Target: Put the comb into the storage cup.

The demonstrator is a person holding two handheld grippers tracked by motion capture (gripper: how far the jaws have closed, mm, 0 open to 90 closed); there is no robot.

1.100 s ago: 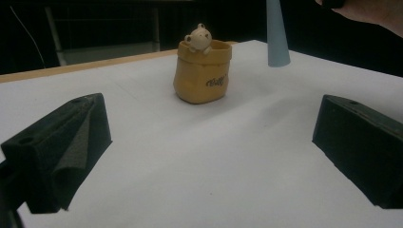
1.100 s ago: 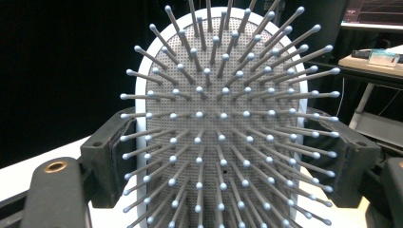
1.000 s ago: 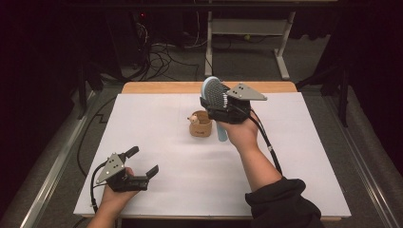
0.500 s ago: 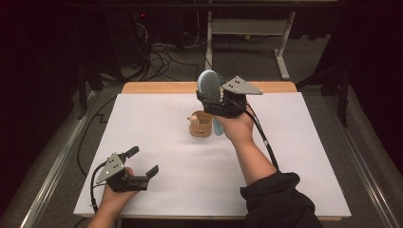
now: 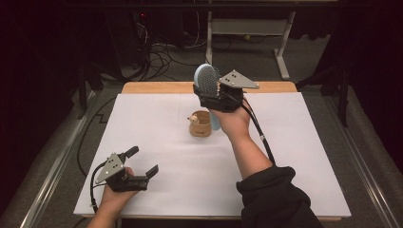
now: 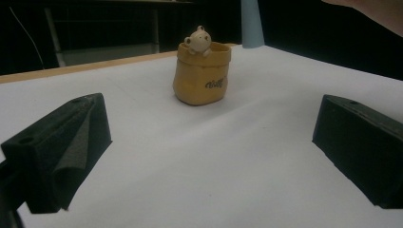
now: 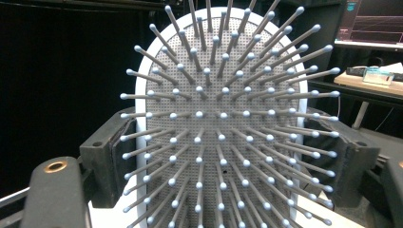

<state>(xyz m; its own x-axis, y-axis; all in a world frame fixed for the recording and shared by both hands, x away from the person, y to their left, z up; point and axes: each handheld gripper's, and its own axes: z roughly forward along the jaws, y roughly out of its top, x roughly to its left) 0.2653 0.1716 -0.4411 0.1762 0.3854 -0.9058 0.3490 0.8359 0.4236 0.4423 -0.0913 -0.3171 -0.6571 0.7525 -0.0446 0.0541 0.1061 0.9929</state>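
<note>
High view shows the right gripper [image 5: 215, 97] raised above the far part of the white table [image 5: 294, 156], its jaws pinching a pale blue hairbrush [image 5: 206, 78] by both sides of the head, bristles toward its camera. Just below and beside this gripper stands a small tan pot [image 5: 200, 124] with a little bear figure on its rim. Well nearer to the person, the left gripper [image 5: 141, 166] rests low with jaws spread wide, pointing toward the pot.
</note>
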